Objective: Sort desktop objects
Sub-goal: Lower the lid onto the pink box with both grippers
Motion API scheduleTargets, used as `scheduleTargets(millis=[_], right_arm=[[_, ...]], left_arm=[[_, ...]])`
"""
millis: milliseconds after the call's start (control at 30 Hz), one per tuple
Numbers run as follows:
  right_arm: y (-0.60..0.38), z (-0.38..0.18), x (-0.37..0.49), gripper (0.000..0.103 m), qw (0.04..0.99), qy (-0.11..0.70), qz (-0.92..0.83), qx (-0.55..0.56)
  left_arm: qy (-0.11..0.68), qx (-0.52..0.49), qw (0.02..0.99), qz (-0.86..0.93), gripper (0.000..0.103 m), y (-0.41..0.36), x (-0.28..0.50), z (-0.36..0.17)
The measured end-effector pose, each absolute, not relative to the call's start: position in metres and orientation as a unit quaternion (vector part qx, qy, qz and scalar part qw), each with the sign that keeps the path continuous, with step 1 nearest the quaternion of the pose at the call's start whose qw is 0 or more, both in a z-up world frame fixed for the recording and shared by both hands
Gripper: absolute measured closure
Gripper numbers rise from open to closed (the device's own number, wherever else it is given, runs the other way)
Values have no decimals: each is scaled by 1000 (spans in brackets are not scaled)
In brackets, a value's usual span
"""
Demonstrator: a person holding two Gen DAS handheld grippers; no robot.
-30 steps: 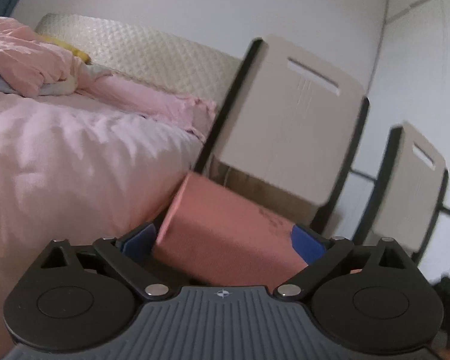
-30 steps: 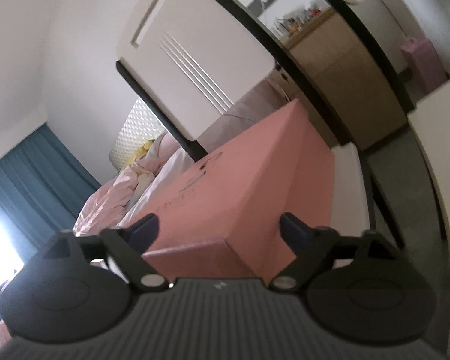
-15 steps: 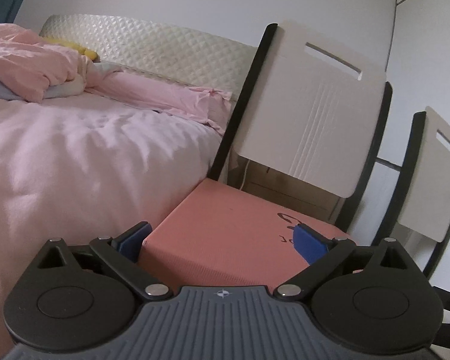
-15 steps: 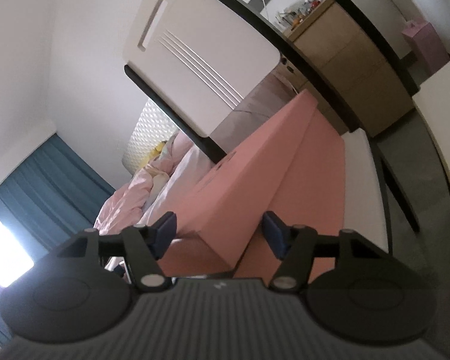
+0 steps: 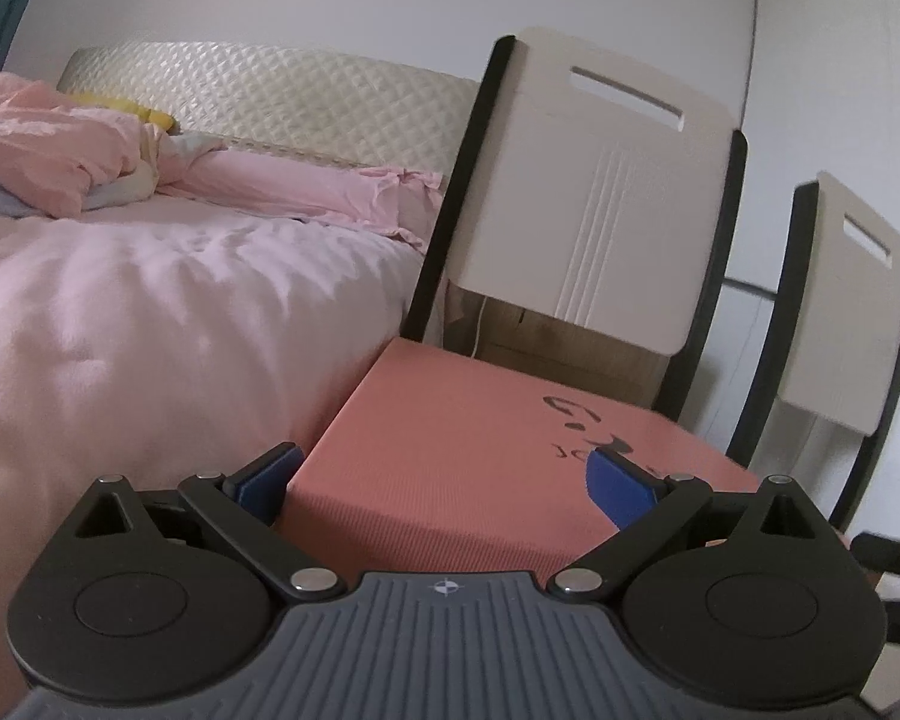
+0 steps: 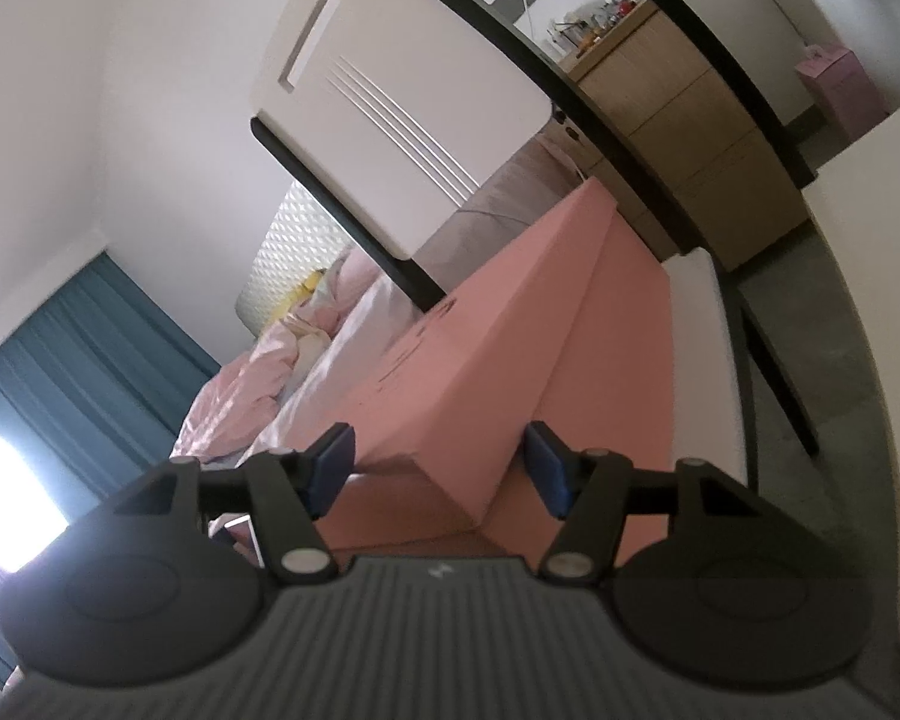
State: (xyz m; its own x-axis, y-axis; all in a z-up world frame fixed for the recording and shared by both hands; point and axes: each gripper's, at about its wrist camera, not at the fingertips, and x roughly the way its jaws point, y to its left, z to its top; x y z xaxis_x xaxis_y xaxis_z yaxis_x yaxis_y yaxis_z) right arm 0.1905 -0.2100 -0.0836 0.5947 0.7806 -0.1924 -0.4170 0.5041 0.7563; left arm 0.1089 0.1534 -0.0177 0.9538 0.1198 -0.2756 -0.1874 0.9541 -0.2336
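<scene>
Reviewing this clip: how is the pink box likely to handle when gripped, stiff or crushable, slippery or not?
The pink box probably stays stiff: its edges look straight and sharp. Its ribbed surface suggests it is not very slippery. It may be awkward rather than heavy, since it is wide and both the left gripper and right gripper have their jaws on it.

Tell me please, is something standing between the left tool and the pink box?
No, nothing visible does. The pink box already sits between the blue pads of the left tool, which span its near end. The chair stands behind it.
</scene>
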Motion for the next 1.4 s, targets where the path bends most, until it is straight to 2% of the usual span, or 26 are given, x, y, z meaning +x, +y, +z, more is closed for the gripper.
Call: scheduleTargets(millis=[400,967,1400], right_arm=[[-212,-87,194,41,830,290,355,317],[-241,-87,185,41,860,280,311,293],[-240,-91,191,41,872,274,294,280]], left_arm=[[152,-87,982,76,0,138,112,-23],[199,-95,975,21,0,118,140,-34],[197,-85,977,15,0,115,149,-36]])
